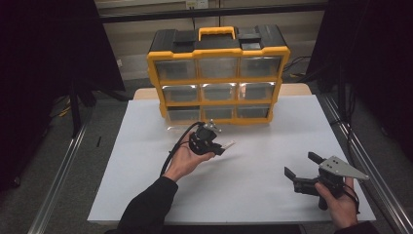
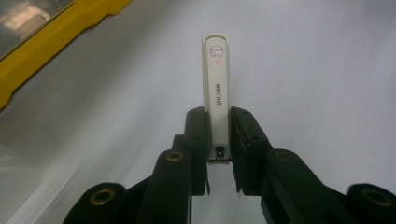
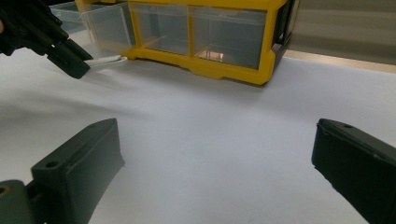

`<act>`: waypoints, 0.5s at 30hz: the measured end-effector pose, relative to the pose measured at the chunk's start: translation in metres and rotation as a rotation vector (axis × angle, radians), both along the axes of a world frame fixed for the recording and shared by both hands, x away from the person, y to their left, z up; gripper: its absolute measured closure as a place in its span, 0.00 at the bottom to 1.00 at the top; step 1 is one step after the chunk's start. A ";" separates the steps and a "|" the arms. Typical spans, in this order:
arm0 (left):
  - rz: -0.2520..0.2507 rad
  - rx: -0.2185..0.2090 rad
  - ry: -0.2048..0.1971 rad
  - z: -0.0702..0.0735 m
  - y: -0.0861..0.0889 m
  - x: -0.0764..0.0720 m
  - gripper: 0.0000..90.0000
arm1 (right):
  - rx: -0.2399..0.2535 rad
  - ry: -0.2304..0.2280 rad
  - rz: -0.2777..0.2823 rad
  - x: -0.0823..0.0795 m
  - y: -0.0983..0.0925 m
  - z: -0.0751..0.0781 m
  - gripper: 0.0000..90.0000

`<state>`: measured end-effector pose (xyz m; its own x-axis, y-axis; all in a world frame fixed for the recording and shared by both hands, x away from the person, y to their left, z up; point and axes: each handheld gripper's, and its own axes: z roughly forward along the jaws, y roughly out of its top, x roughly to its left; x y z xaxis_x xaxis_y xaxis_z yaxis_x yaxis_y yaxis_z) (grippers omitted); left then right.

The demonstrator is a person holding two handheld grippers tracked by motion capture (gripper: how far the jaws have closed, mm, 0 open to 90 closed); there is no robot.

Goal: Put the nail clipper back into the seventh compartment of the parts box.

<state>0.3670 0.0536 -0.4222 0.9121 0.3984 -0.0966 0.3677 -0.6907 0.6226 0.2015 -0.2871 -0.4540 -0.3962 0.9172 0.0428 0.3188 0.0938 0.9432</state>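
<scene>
White sheeting covers the bench [image 1: 253, 195], with dark floor and metal rails running along both long sides. At the far edge stands a yellow and black drawer cabinet [image 1: 218, 73] with clear drawers; its lower left drawer [image 3: 100, 25] is pulled out toward the person. The left gripper [image 1: 218, 146] is raised just in front of the cabinet, its jaws clenched on the metal end of a white nail clipper [image 2: 216, 88], which sticks straight out past the jaw tips, over bare sheet, near the pulled-out drawer. The right gripper [image 1: 302, 168] sits near the bench's near right corner, well apart from the left, jaws spread wide with nothing between them. Broad open sheet lies between the two grippers and the cabinet front.
</scene>
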 end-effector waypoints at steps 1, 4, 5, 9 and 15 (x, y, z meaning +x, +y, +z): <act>-0.006 -0.004 -0.007 0.001 0.001 0.000 0.87 | 0.000 -0.001 0.002 0.000 0.000 0.000 0.02; -0.017 -0.004 -0.015 0.004 0.005 0.000 0.87 | -0.002 -0.002 0.000 0.000 0.000 0.000 0.02; -0.003 -0.030 -0.010 0.004 0.006 -0.002 0.87 | -0.003 -0.004 0.001 0.000 0.000 0.000 0.02; -0.011 -0.027 -0.025 0.008 0.013 -0.002 0.87 | -0.001 -0.002 0.001 0.000 0.000 0.000 0.02; -0.002 -0.059 -0.033 0.010 0.024 -0.004 0.87 | -0.002 -0.002 0.002 0.000 0.000 0.000 0.02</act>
<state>0.3634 0.0774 -0.4121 0.9161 0.3908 -0.0898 0.3447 -0.6531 0.6743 0.2017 -0.2869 -0.4540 -0.3980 0.9165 0.0403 0.3164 0.0959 0.9438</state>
